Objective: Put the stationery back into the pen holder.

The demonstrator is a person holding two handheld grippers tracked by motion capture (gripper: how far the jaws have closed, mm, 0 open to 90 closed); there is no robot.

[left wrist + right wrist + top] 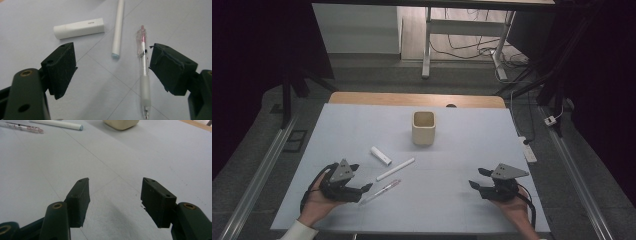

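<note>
My left tongs (112, 67) hang spread over the pale blue worktop (462, 200), nothing pinched; the clear pen (144, 75) lies just inside one jaw, the white marker (118, 30) and short white tube (78, 28) beyond it. My right tongs (115, 197) are spread too, over bare surface near the right edge. The cream cup (423, 127) stands mid-worktop, well apart. A dark floor surrounds everything.

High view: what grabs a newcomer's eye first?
The cream square cup standing alone at the table's middle, toward the far side. Nearer the person, left of centre, lie a short white capped tube, a long white stick and a clear pen. The left gripper sits open beside the pen.
</note>
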